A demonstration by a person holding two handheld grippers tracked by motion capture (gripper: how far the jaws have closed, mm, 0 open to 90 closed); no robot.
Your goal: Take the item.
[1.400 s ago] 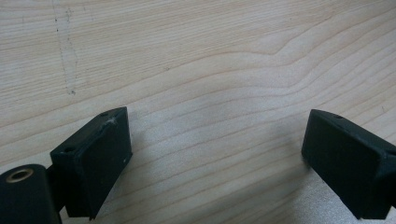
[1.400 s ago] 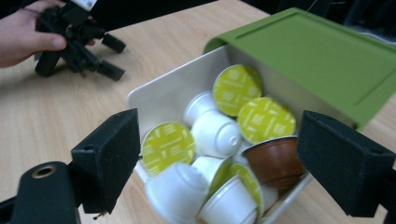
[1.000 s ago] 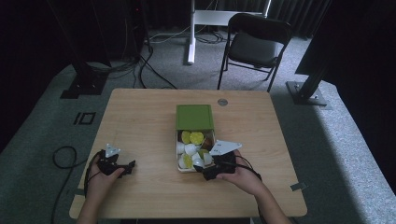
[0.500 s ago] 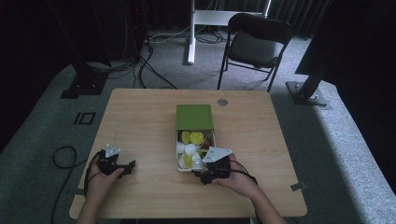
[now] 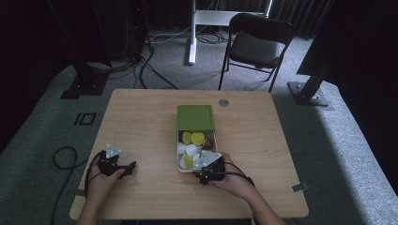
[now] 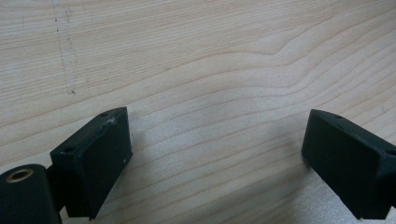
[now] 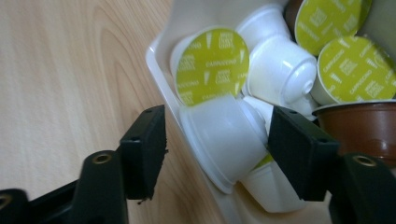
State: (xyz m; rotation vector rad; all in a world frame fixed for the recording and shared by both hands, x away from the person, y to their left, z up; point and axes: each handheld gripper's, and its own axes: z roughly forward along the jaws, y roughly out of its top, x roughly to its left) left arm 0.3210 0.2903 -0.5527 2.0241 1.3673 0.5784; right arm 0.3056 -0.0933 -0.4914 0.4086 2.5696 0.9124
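Observation:
A white box (image 5: 179, 161) with its green lid (image 5: 195, 117) folded back sits mid-table, holding several coffee capsules (image 5: 193, 138). My right gripper (image 5: 199, 166) is at the box's near edge. In the right gripper view it (image 7: 217, 123) is open, one jaw outside the box wall (image 7: 161, 60) and the other inside. A white capsule (image 7: 224, 140) lies on its side between them, untouched by either. Green-foiled capsules (image 7: 212, 65) and a brown one (image 7: 364, 130) lie behind. My left gripper (image 5: 129, 166) rests open on the table (image 6: 187, 56), its jaws (image 6: 217, 123) holding nothing.
Bare wood surrounds the box (image 5: 141, 122). A round grey cap (image 5: 223, 102) sits in the tabletop near the far edge. A black chair (image 5: 256, 44) and stand legs are on the floor beyond. A cable (image 5: 63, 157) trails off the left edge.
My right gripper has shifted a little left along the box's near edge. The left gripper has stayed put.

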